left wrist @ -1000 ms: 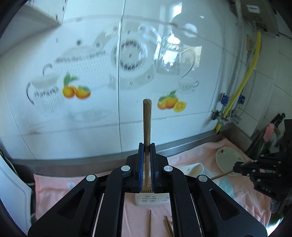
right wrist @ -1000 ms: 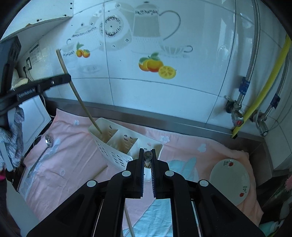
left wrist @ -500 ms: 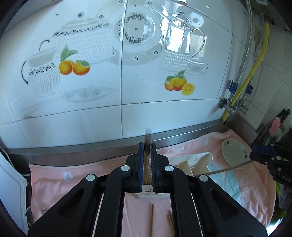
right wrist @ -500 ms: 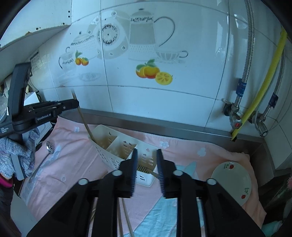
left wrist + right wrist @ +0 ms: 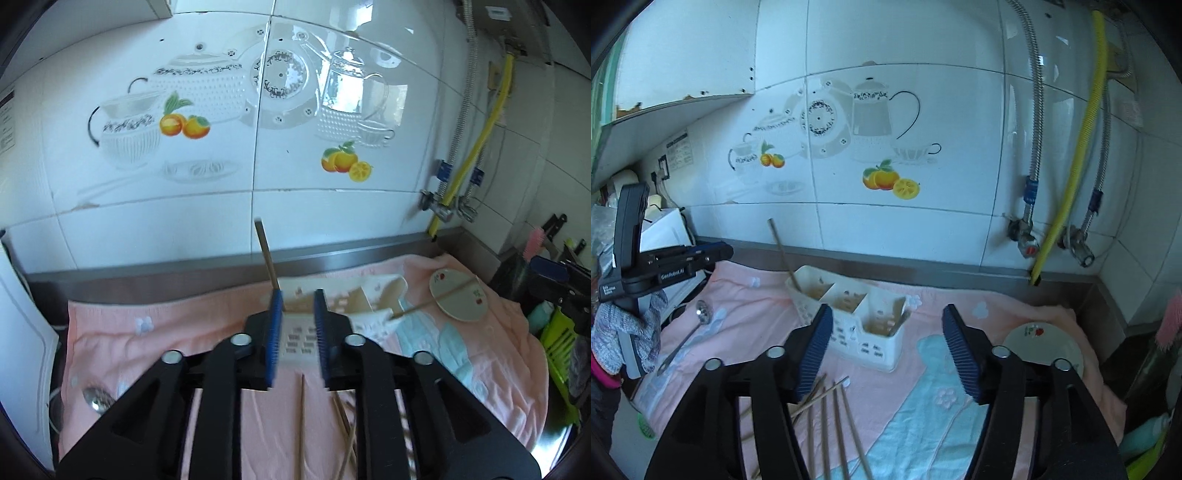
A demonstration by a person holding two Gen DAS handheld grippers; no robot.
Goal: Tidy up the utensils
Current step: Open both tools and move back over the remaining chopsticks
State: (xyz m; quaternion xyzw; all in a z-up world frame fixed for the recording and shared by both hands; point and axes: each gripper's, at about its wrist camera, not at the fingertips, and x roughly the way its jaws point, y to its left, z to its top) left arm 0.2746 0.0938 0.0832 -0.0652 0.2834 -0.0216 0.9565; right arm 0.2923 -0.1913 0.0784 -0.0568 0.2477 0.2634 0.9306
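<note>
A white slotted utensil holder (image 5: 849, 317) stands on the pink towel (image 5: 746, 306); it also shows in the left wrist view (image 5: 332, 306). A wooden chopstick (image 5: 783, 254) leans upright in its left compartment, also visible in the left wrist view (image 5: 266, 258). Another utensil (image 5: 899, 317) rests in the right compartment. My left gripper (image 5: 297, 332) is open and empty just in front of the holder. My right gripper (image 5: 886, 350) is wide open and empty above the holder. Several loose chopsticks (image 5: 831, 417) lie on the towel near me. A metal spoon (image 5: 689, 332) lies at the left.
A small white plate (image 5: 1045, 343) sits at the right on the towel. The tiled wall with pipes and a yellow hose (image 5: 1071, 177) stands close behind. A white board (image 5: 22, 332) stands at the left. Green and dark items (image 5: 557, 332) crowd the right edge.
My left gripper opened and let go of the chopstick, which now stands in the holder. My right gripper opened wider and pulled back from the holder.
</note>
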